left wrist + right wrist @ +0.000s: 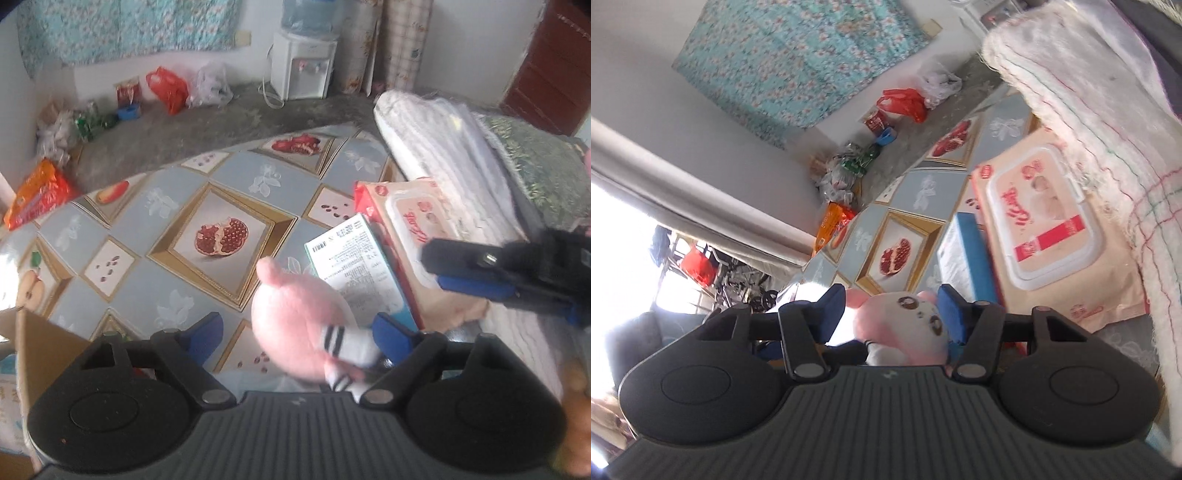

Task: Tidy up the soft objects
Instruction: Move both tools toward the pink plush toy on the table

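A pink plush toy (295, 317) with striped white socks lies between the blue pads of my left gripper (301, 332), whose jaws stand wide apart around it. In the right wrist view the toy's face (908, 321) sits between the pads of my right gripper (892, 314), also spread wide and not pinching it. My right gripper shows in the left wrist view (439, 266) at the right, above a wet-wipes pack (417, 225). A folded white towel (436, 144) lies behind the pack.
The table has a pomegranate-print cloth (166, 221). A small white and teal box (358, 266) leans beside the wipes pack (1049, 229). A cardboard box (40, 354) is at the lower left. Bags and a water dispenser (301, 66) stand on the floor beyond.
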